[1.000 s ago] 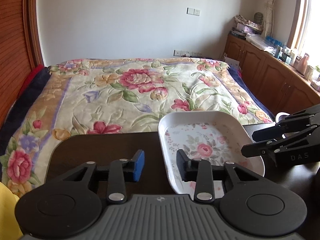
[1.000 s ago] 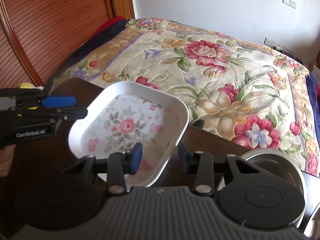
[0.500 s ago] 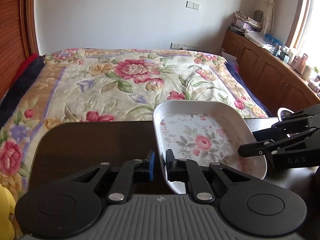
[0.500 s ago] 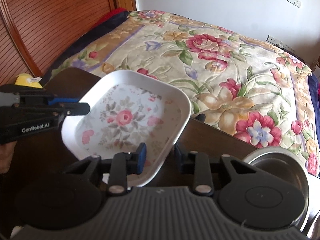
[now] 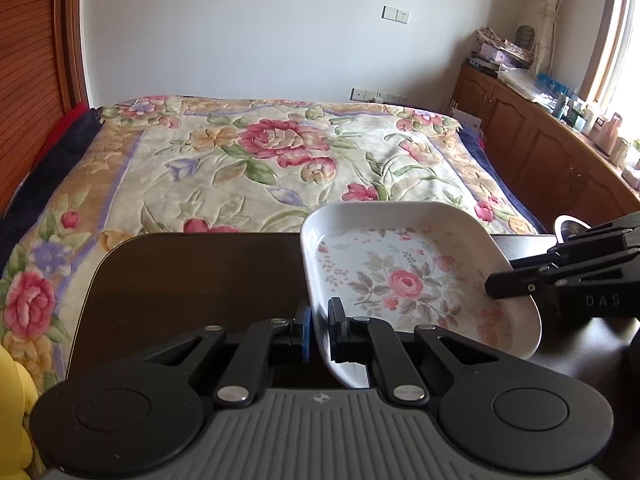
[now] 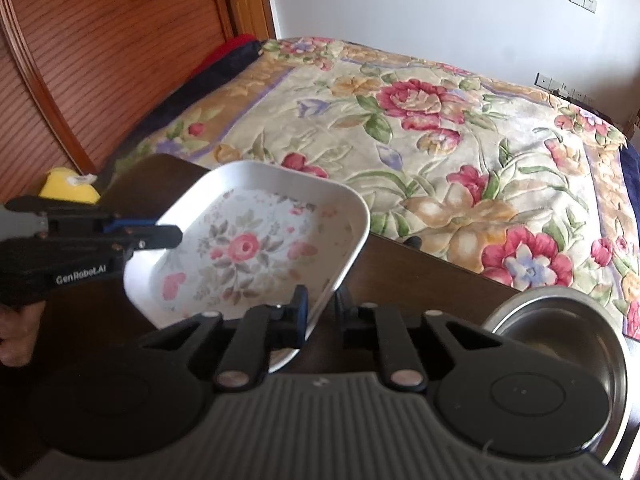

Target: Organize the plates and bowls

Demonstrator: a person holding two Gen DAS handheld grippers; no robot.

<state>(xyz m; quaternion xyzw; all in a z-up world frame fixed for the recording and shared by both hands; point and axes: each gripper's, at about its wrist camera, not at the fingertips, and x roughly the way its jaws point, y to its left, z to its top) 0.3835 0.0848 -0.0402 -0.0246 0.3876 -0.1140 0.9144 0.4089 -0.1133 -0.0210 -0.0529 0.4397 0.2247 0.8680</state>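
Note:
A white square plate with a pink rose print [image 5: 404,280] [image 6: 244,248] lies on the dark wooden table [image 5: 192,276]. My left gripper [image 5: 319,330] is shut on the plate's near left rim, one finger on each side. My right gripper [image 6: 321,314] straddles the opposite rim. Its blue pad sits inside the plate, and a thin dark gap shows between the rim and the outer finger, so it is still open. In the left wrist view the right gripper [image 5: 520,276] reaches over the plate's right edge. A steel bowl [image 6: 560,340] sits to the right of the right gripper.
A bed with a floral quilt [image 5: 260,160] lies just beyond the table's far edge. A yellow object [image 6: 68,188] sits at the table's left end by the wooden headboard [image 6: 100,60]. Wooden cabinets [image 5: 540,148] line the right wall. A person's hand [image 6: 16,344] holds the left gripper.
Both grippers have narrowed around the plate's rims. The left one went from wide open to shut on the rim. The right one's fingers came much closer together.

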